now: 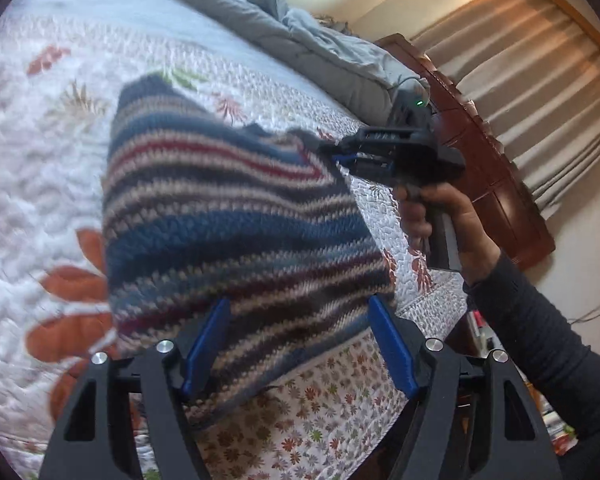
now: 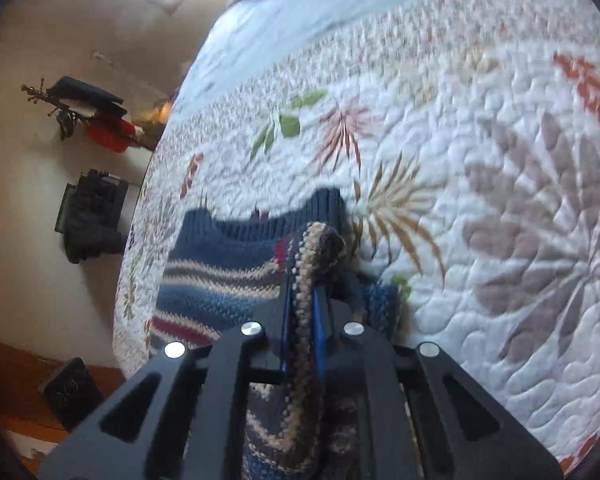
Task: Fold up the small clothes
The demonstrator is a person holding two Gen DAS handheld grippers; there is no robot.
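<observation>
A striped knit sweater (image 1: 228, 216) in blue, beige and dark red lies on the quilted bedspread (image 1: 40, 184). My left gripper (image 1: 298, 302) hovers open over its near part, blue pads (image 1: 206, 344) wide apart, and the knit shows between them without being pressed. At the sweater's far right edge my right gripper (image 1: 336, 154) is held by a hand in a dark sleeve. In the right wrist view that gripper (image 2: 300, 286) is shut on a bunched fold of the sweater (image 2: 220, 280), whose blue ribbed collar lies ahead.
A grey-blue duvet (image 1: 300, 36) is heaped at the bed's far side, next to a dark wooden bed end (image 1: 496, 176) and beige curtains (image 1: 540, 72). Beyond the bed's left edge, black bags (image 2: 92, 216) and a red item (image 2: 108, 136) lie on the floor.
</observation>
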